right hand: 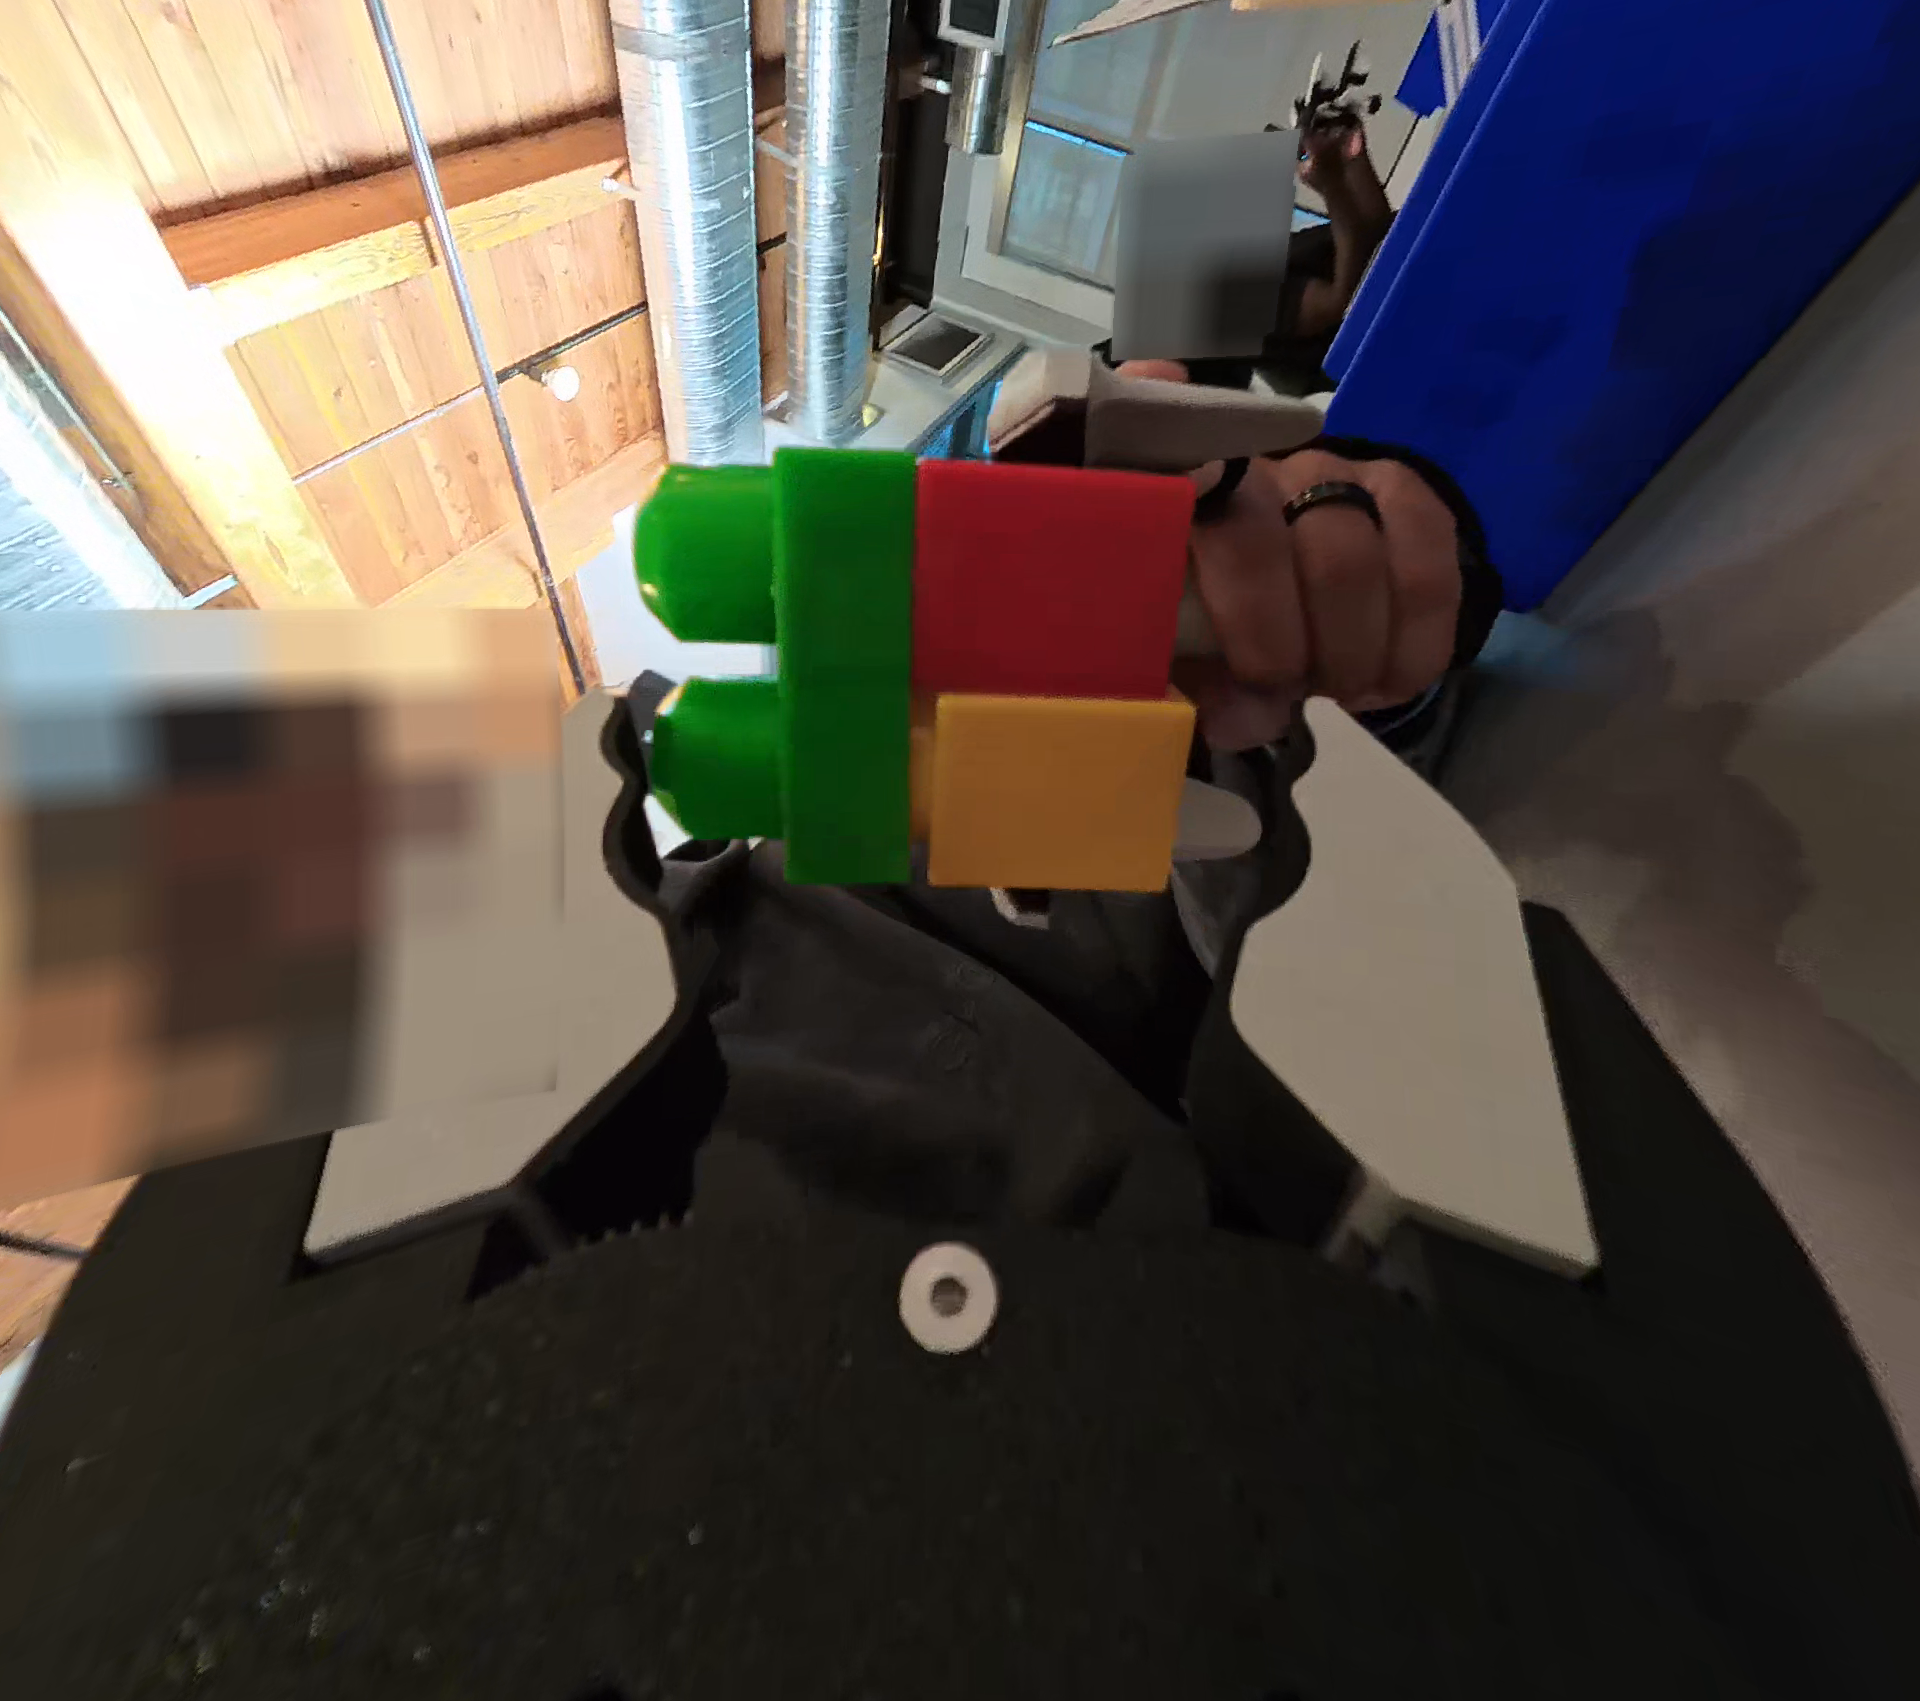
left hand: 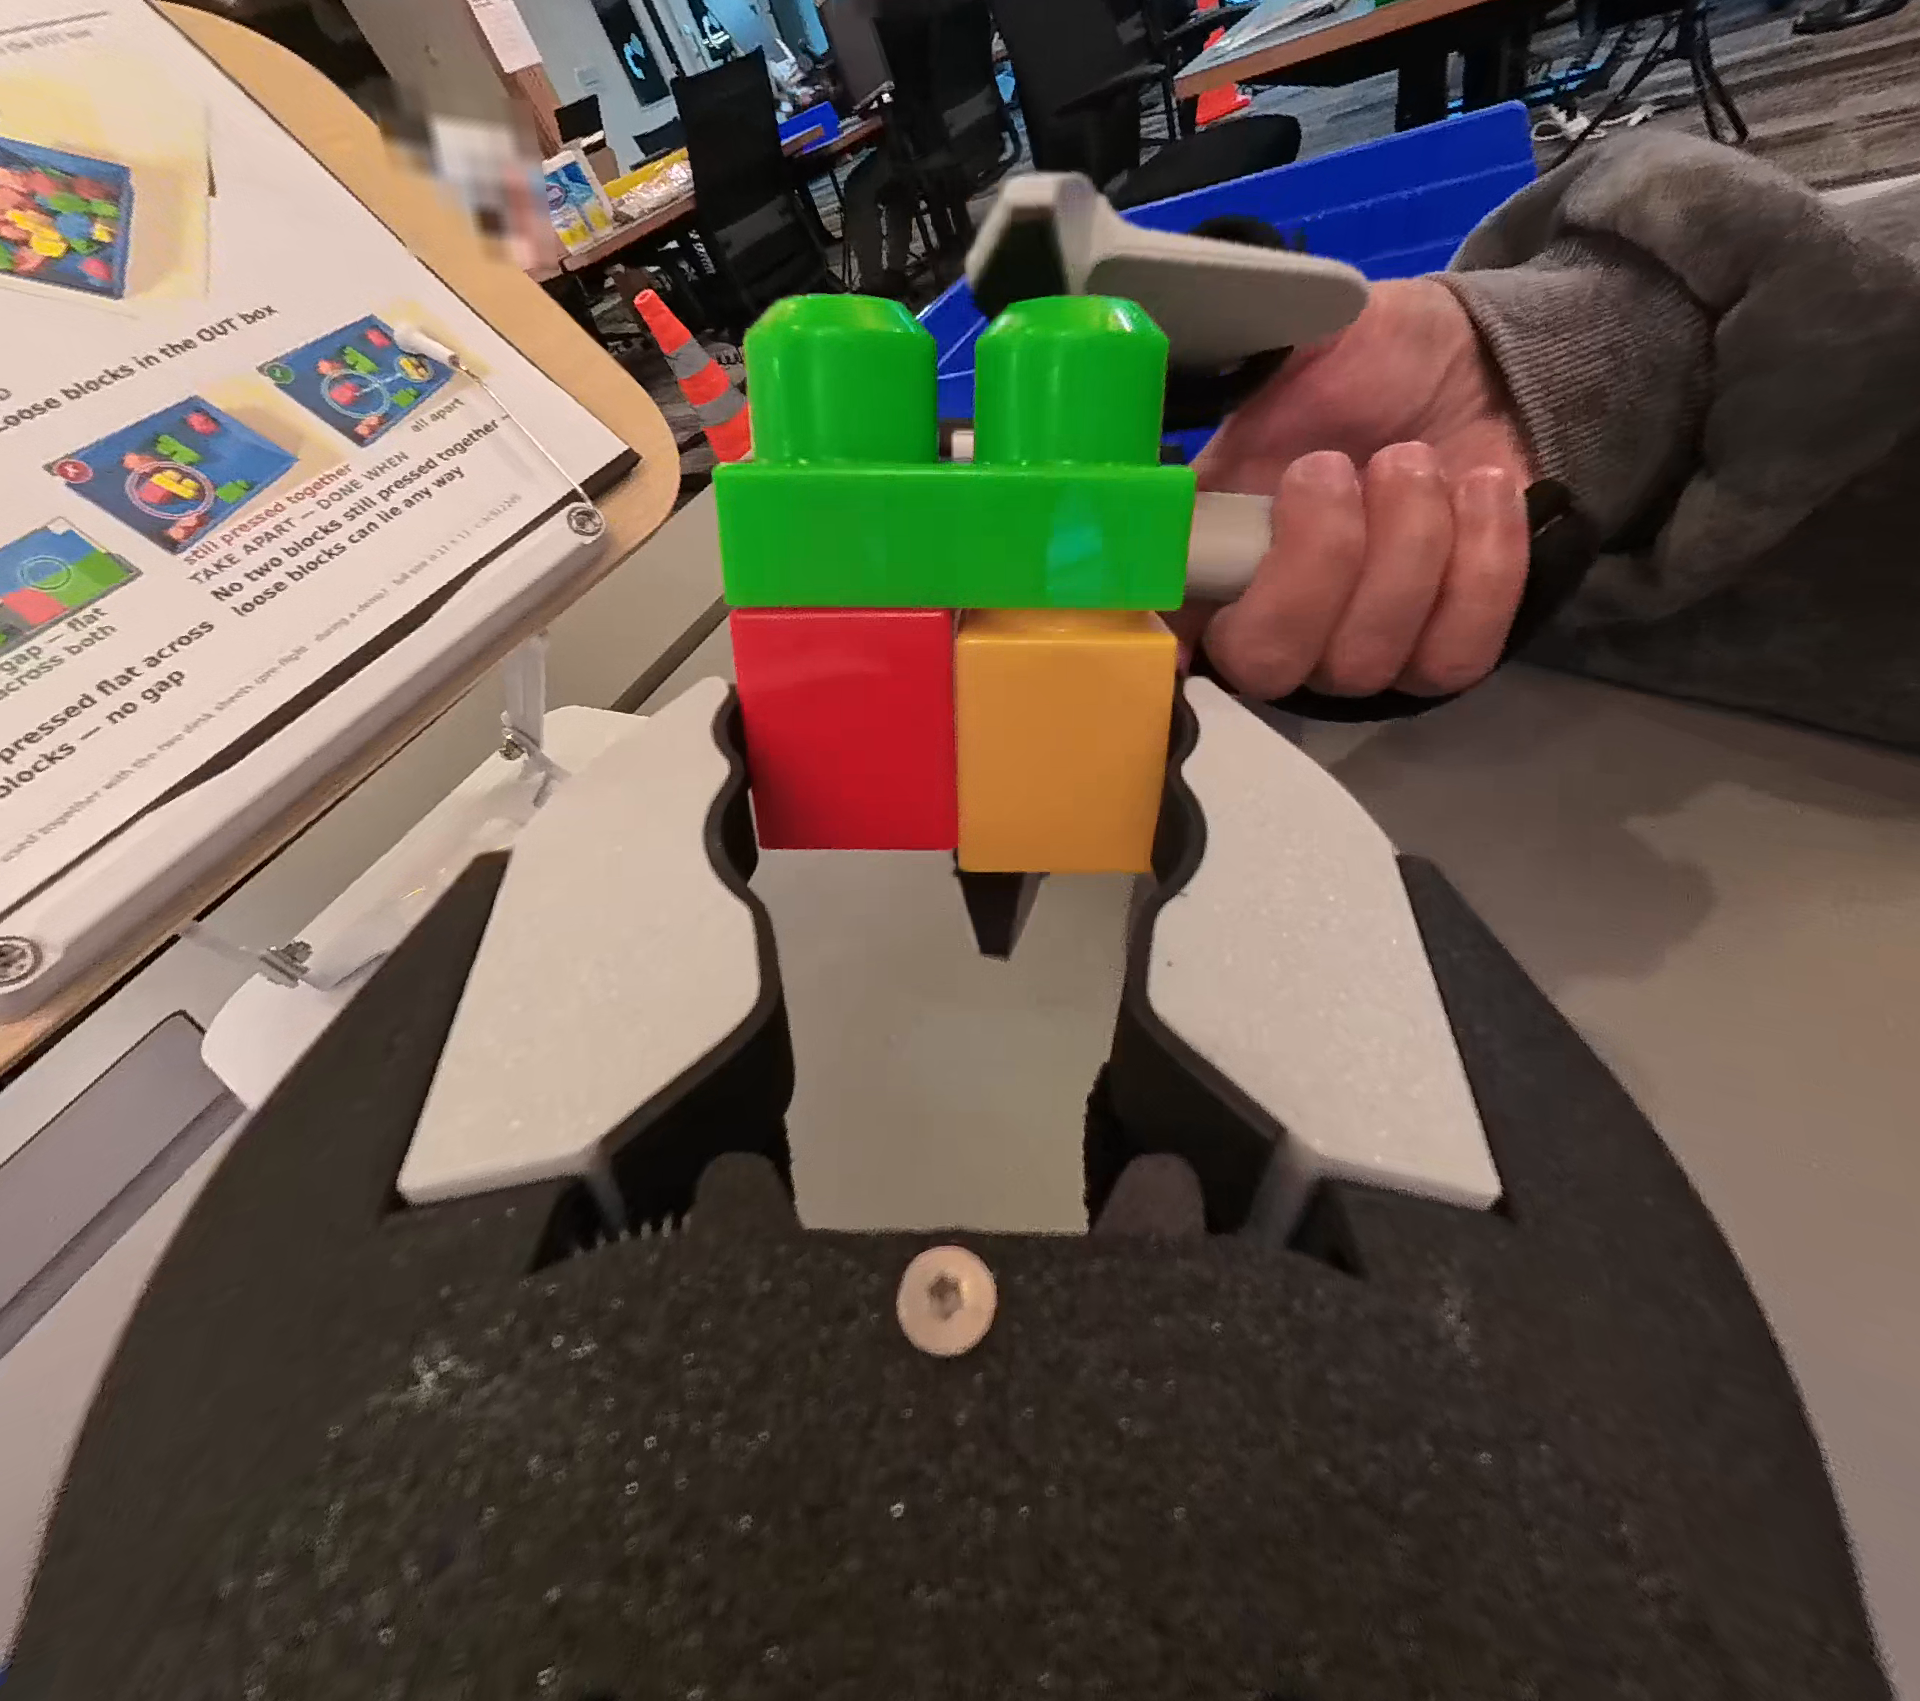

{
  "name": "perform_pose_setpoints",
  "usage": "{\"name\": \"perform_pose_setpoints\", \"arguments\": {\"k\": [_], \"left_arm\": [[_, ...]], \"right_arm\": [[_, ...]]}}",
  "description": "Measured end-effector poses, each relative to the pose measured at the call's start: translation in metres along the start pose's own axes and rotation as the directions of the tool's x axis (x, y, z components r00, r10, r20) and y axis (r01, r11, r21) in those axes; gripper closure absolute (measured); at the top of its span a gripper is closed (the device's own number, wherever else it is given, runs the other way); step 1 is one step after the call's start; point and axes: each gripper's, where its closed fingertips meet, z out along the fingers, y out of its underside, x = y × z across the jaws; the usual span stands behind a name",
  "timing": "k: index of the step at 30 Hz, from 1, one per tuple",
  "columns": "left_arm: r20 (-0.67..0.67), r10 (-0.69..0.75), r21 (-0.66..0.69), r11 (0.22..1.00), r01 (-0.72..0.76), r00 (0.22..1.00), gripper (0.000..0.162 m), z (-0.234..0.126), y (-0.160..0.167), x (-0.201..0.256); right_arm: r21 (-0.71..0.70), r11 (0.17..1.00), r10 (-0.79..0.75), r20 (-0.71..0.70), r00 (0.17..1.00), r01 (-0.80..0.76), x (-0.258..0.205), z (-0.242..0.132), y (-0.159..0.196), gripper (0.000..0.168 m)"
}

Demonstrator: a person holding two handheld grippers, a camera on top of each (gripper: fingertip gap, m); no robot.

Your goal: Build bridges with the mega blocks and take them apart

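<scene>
Between both grippers, off the grey table [left hand: 1558, 976], sits the glossy bridge: green block [left hand: 954, 534] capping red block [left hand: 847, 726] and yellow block [left hand: 1060, 742]. Left gripper [left hand: 954, 778] clamps the two lower blocks; right gripper [right hand: 935, 799] spans stud to yellow base. Office behind.

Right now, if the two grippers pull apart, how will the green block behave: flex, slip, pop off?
The green block looks like rigid moulded plastic, so it probably won't flex. Its glossy faces may slip in the pads. It caps both the red block and yellow block, so it likely resists, then releases suddenly.
</scene>
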Motion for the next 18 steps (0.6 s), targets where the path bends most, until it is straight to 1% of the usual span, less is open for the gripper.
{"name": "perform_pose_setpoints", "arguments": {"k": [3,5,8,10,14,18], "left_arm": [[0.003,-0.013,-0.002,1.0,0.013,1.0,0.087,-0.0003,0.0018,-0.0031],[-0.011,-0.019,-0.009,1.0,0.019,1.0,0.087,0.0009,0.0039,-0.0011],[-0.006,-0.022,-0.011,1.0,0.021,1.0,0.087,0.0019,0.0049,-0.0016],[-0.007,-0.036,-0.008,0.999,0.036,0.999,0.087,0.0022,0.0056,-0.003],[0.003,-0.036,0.008,0.999,0.036,0.999,0.088,0.0011,0.0038,-0.0058],[0.003,-0.028,0.02,0.999,0.028,1.0,0.087,0.0013,0.0021,-0.0046]], "right_arm": [[-0.046,0.999,0.027,0.036,0.999,-0.025,-0.0039,0.0027,0.0078,0.058],[-0.048,0.999,0.026,0.043,0.999,-0.024,-0.0044,0.0052,0.0081,0.064],[-0.041,0.998,0.045,0.06,0.997,-0.043,-0.0028,0.0044,0.0058,0.066],[-0.036,0.999,0.037,0.061,0.997,-0.035,-0.0018,0.004,0.004,0.07],[-0.03,1.0,0.003,0.046,0.999,-0.001,-0.0022,0.0061,0.0022,0.07],[-0.061,0.997,-0.037,0.023,0.999,0.038,-0.0037,0.0066,0.0055,0.07]]}}
